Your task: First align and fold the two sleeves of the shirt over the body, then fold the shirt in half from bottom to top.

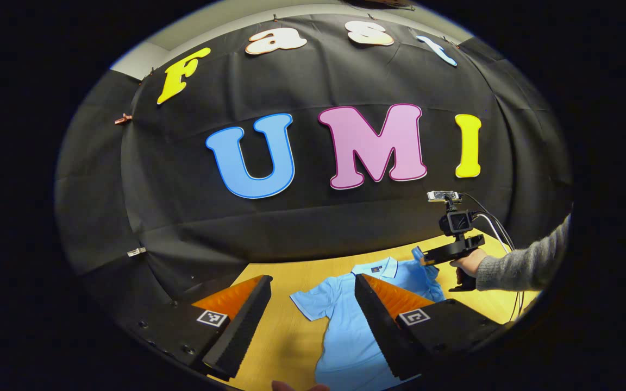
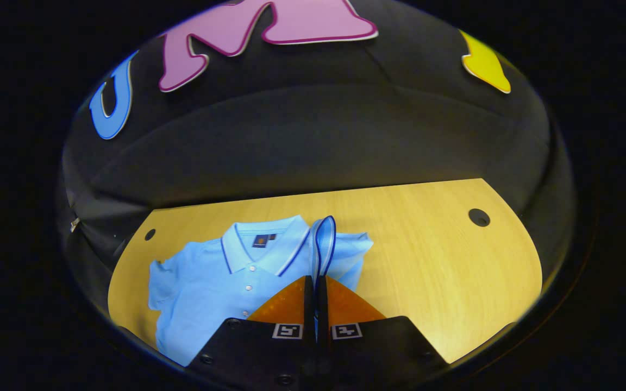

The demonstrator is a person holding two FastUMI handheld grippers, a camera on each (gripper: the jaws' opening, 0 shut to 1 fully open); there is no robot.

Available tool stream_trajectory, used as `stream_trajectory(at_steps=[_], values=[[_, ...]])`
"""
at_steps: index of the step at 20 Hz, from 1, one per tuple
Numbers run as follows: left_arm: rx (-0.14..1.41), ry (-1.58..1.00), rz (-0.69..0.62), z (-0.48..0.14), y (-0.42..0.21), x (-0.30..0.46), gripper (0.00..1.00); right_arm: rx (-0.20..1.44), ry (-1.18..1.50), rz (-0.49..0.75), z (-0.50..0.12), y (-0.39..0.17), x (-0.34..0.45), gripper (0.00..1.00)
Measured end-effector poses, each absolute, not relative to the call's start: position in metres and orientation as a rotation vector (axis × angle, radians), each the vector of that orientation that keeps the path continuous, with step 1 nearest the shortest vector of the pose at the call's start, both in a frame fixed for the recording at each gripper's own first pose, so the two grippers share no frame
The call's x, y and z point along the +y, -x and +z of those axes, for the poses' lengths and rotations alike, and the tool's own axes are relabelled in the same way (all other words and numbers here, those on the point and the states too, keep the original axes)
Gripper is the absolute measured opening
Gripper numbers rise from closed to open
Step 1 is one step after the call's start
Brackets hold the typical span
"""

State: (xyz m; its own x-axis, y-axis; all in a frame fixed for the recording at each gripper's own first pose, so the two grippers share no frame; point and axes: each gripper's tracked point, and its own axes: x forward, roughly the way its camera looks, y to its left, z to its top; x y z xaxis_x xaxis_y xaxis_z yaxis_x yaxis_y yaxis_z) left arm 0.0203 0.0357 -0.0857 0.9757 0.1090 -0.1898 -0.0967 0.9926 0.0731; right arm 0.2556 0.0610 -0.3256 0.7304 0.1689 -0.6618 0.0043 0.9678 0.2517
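A light blue polo shirt (image 2: 220, 282) lies face up on the wooden table (image 2: 427, 260), collar toward the booth wall. My right gripper (image 2: 315, 281) is shut on the cuff of one sleeve (image 2: 324, 239), which stands lifted above the shirt's shoulder. In the left gripper view that same right gripper (image 1: 427, 256) is held by a hand in a grey sleeve (image 1: 519, 266) at the shirt's (image 1: 345, 331) far shoulder. My left gripper (image 1: 311, 282) hangs open above the table, with the other sleeve (image 1: 310, 301) lying flat beyond the gap between its fingers.
The table has a round cable hole at the back right (image 2: 479, 217) and a smaller one at the back left (image 2: 150, 234). Bare wood extends to the right of the shirt. Cables (image 1: 500, 228) trail from the right gripper.
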Motion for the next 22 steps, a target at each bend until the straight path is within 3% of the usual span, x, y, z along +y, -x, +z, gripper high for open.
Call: stream_trajectory(at_steps=[9,17,18,19,20,22], values=[[0.212,-0.05,0.17,-0.093,0.01,0.063,0.99,0.861,-0.177,0.303,-0.353,-0.215,0.183,0.05],[0.227,-0.042,0.203,-0.101,0.011,0.082,0.99,0.941,-0.125,0.307,-0.387,-0.197,0.207,0.07],[0.226,-0.043,0.202,-0.1,0.01,0.082,0.99,0.945,-0.125,0.304,-0.387,-0.198,0.207,0.1],[0.226,-0.044,0.201,-0.102,0.009,0.082,0.98,0.942,-0.125,0.301,-0.386,-0.198,0.208,0.2],[0.226,-0.044,0.2,-0.102,0.01,0.082,0.99,0.943,-0.127,0.298,-0.387,-0.198,0.208,0.12],[0.226,-0.043,0.198,-0.103,0.01,0.082,0.99,0.941,-0.139,0.295,-0.386,-0.199,0.211,0.16]])
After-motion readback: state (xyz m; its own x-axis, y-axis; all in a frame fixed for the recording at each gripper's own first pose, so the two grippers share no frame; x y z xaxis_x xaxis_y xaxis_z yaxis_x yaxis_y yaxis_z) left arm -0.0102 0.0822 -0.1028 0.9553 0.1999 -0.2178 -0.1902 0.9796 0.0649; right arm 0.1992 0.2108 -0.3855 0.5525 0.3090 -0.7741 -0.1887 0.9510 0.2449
